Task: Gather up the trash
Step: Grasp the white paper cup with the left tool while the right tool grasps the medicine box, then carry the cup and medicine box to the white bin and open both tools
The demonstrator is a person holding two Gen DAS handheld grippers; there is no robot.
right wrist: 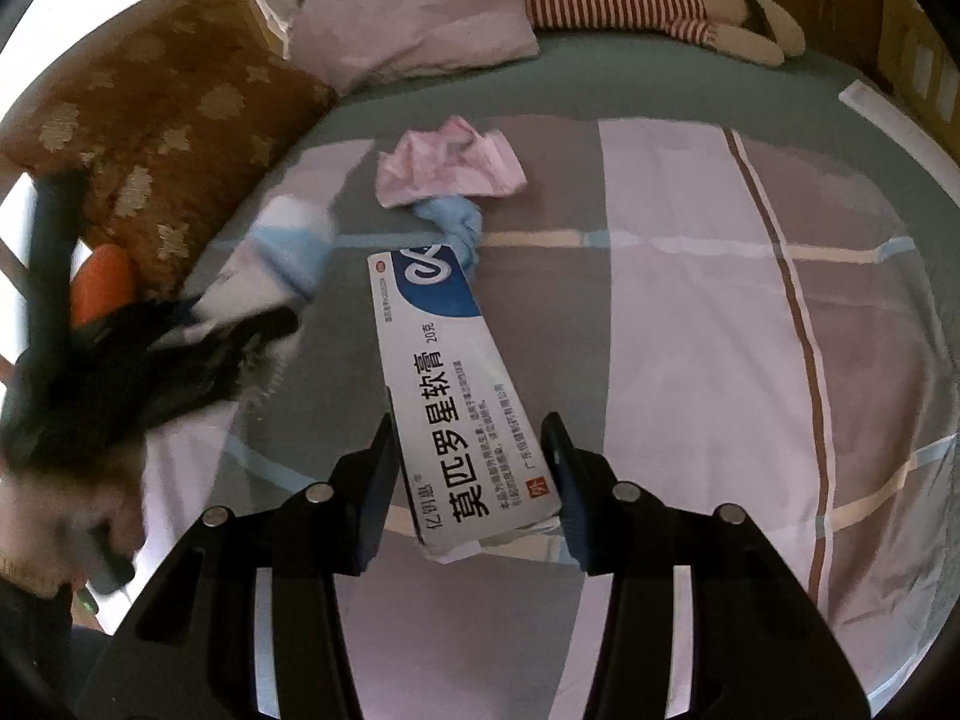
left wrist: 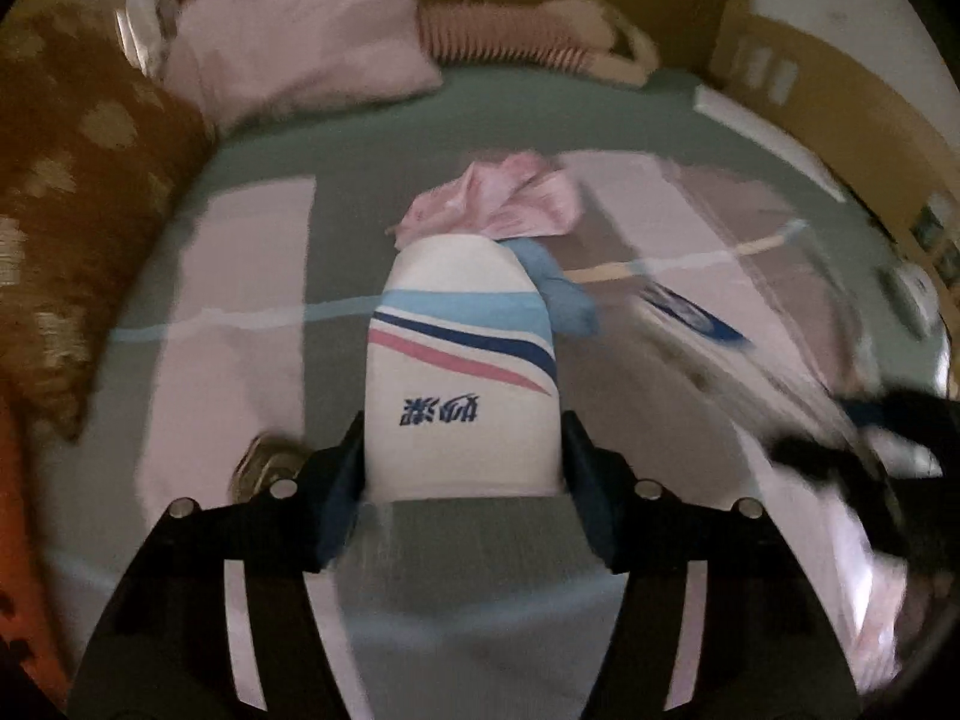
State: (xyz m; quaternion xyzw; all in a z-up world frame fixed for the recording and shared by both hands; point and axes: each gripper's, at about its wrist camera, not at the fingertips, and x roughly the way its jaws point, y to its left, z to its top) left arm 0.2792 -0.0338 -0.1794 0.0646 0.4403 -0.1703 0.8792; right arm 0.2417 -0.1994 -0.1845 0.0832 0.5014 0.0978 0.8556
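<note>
Over the bed [right wrist: 690, 312], each tool clamps trash: left tool [left wrist: 462, 450] a white packet [left wrist: 462, 360] (contents unseen), right tool [right wrist: 474, 468] an ointment box [right wrist: 456, 396].

Your left tool [left wrist: 465, 450] has the packet [left wrist: 462, 360] btwn its jaws, over the bed [left wrist: 258, 276]. Right tool [right wrist: 471, 474] clamps the carton [right wrist: 456, 396], to the packet's right. Crumpled wrapper [right wrist: 450, 168] & wad [right wrist: 456, 222] lie on bed ahead; pillows [right wrist: 414, 12] behind, plush toy [right wrist: 660, 6] far right.
</note>
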